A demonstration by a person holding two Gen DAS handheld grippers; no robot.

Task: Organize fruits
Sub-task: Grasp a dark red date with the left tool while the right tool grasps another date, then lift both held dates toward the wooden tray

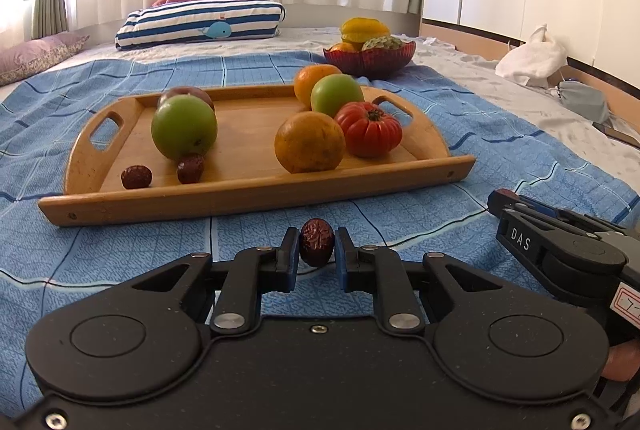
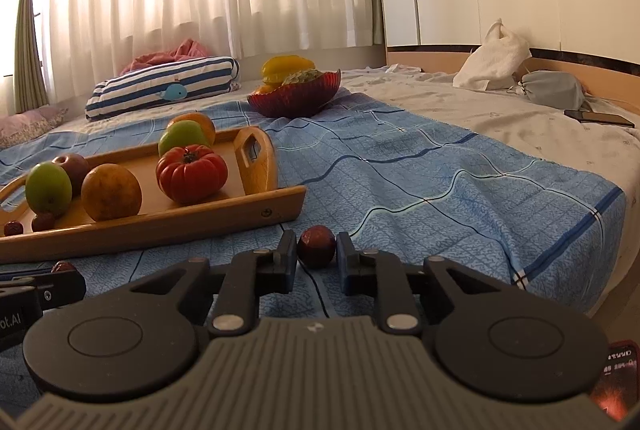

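My left gripper (image 1: pixel 317 248) is shut on a wrinkled red date (image 1: pixel 317 241), low over the blue bedspread, just in front of the wooden tray (image 1: pixel 256 190). My right gripper (image 2: pixel 317 250) is shut on a second red date (image 2: pixel 317 245) beside the tray's right end (image 2: pixel 256 158). The tray holds two green apples (image 1: pixel 184 128), two oranges (image 1: pixel 309 141), a ribbed red tomato (image 1: pixel 369 128), a dark red apple (image 1: pixel 188 93) and two loose dates (image 1: pixel 137 177). The right gripper's body shows at the right of the left wrist view (image 1: pixel 560 246).
A red glass bowl (image 1: pixel 370 56) with a yellow starfruit and other fruit stands behind the tray. A striped whale pillow (image 1: pixel 200 22) lies at the back. A white bag (image 2: pixel 494 58), a grey pouch and a phone (image 2: pixel 598 118) lie at the right. The bed's edge drops off at the right.
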